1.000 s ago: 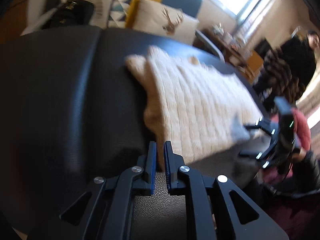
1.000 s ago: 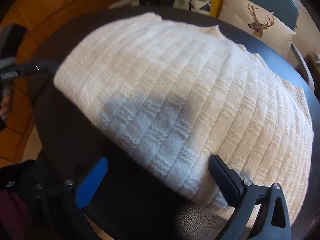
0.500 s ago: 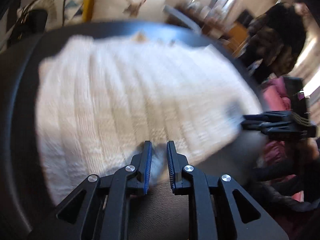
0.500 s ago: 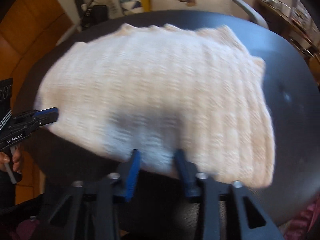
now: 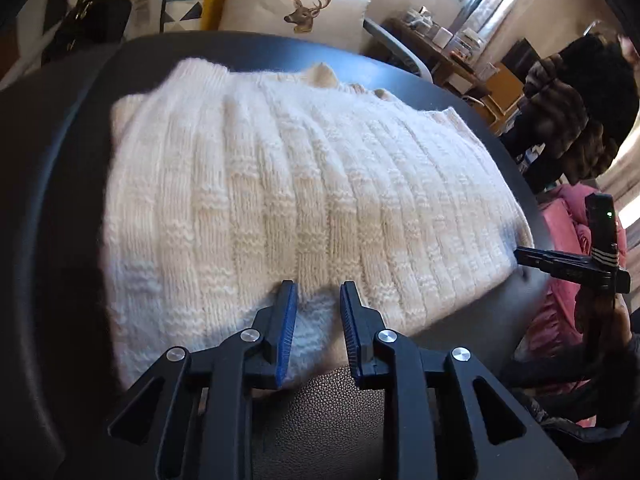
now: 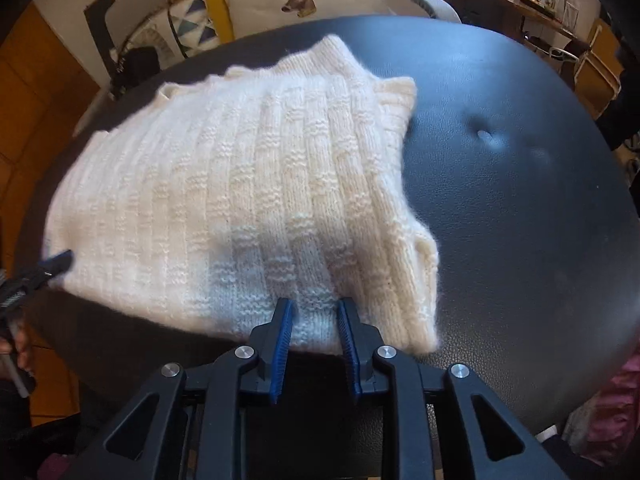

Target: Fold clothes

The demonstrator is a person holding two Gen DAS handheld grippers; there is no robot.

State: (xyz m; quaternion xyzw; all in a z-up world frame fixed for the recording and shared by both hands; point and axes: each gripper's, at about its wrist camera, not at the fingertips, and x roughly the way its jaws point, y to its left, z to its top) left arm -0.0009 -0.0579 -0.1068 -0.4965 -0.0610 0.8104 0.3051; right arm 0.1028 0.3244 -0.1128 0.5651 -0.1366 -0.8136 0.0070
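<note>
In the left wrist view the left hand-held gripper point(image 5: 318, 292) sits lowest in the frame, its blue-lined fingers parted with a narrow gap and their tips at the near hem of the cream knitted sweater point(image 5: 288, 200); whether the knit is actually pinched between them cannot be told. The right wrist view shows the right hand-held gripper point(image 6: 314, 310) in much the same pose, fingers slightly apart, tips on either side of a strip of the sweater's near edge point(image 6: 248, 200), and again a firm grip cannot be confirmed. The sweater lies folded into a broad, ribbed slab on the black leather-covered table point(image 6: 520, 200), taking up the left and middle of the top, with bare dimpled leather to its right in the right wrist view. Each hand-held gripper shows in the other's view at the side of the sweater, tip touching or just beside the knit. Beyond the table's far rim stands a pillow printed with a deer head point(image 5: 296, 4), next to a pillow with a triangle pattern point(image 6: 180, 28). Farther right, a cluttered wooden shelf point(image 5: 444, 44) stands near a window, and a person in dark clothing point(image 5: 580, 92) is at the edge of view.
</note>
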